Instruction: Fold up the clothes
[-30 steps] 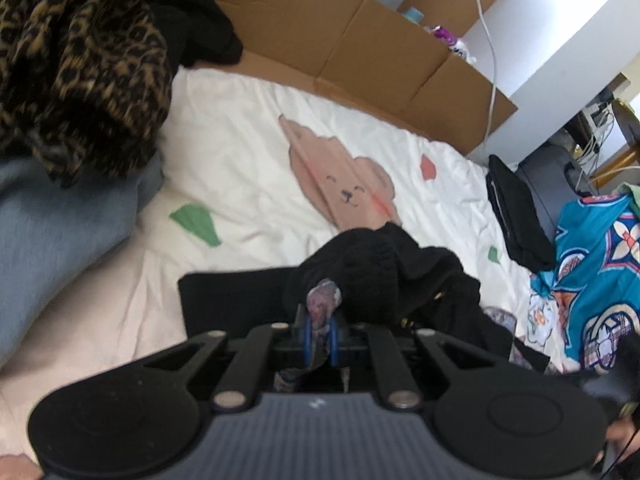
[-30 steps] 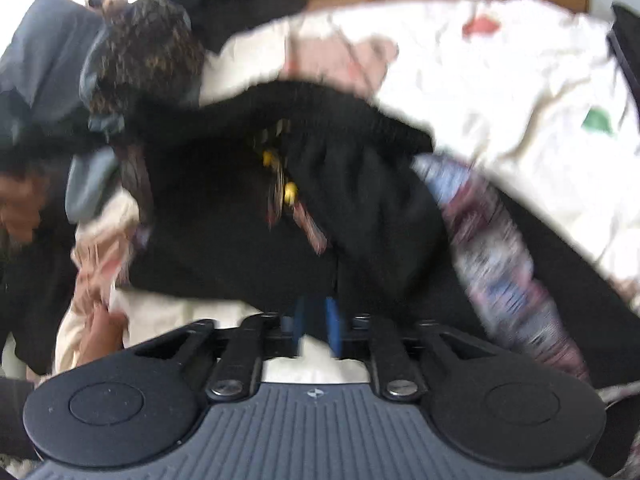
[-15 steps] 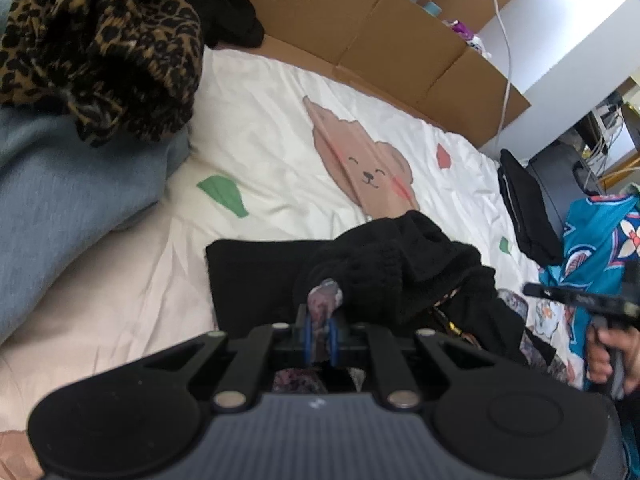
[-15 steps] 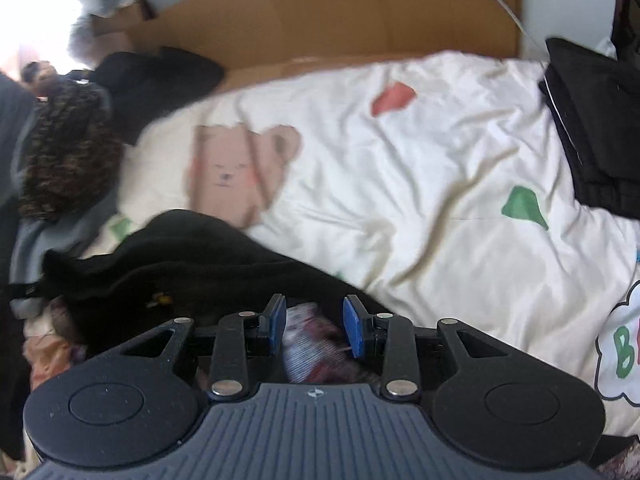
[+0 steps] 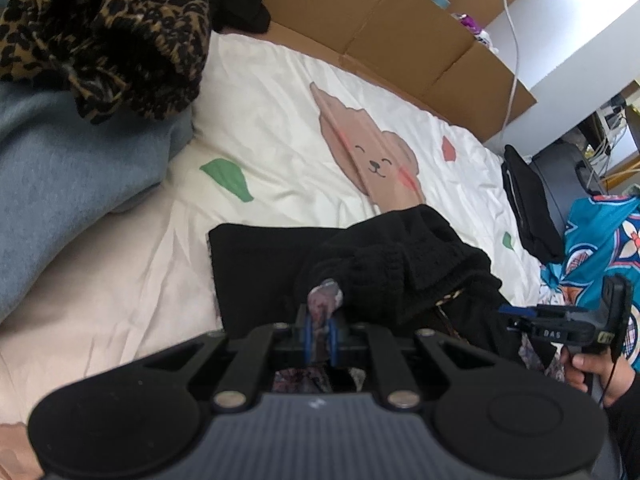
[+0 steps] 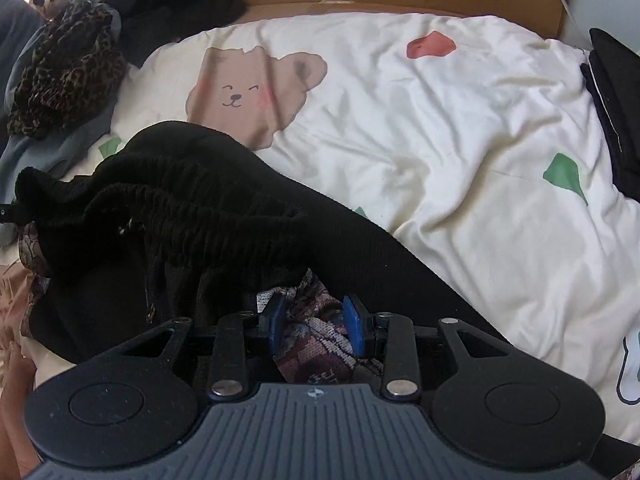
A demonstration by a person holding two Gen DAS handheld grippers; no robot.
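Observation:
A black knit garment point(image 5: 380, 264) with a patterned purple-grey lining lies bunched on the white bear-print bedsheet point(image 5: 280, 112). My left gripper point(image 5: 319, 326) is shut on a tuft of the patterned lining point(image 5: 325, 296) at the garment's near edge. In the right wrist view the same garment point(image 6: 192, 208) spreads to the left. My right gripper point(image 6: 314, 320) is open, its blue fingers point(image 6: 276, 316) on either side of a fold of patterned lining point(image 6: 320, 340). The left wrist view shows the right gripper point(image 5: 520, 314) from the side, held by a hand point(image 5: 588, 364).
A leopard-print garment point(image 5: 104, 28) lies on a grey-blue one point(image 5: 60, 184) at the left. A folded black garment point(image 5: 528, 208) and a teal patterned cloth point(image 5: 600, 240) lie at the right. Cardboard point(image 5: 380, 20) lines the bed's far edge.
My right gripper has opened and let go of the black garment, which now rests lower on the bed. It sits over the patterned lining. My left gripper stays shut.

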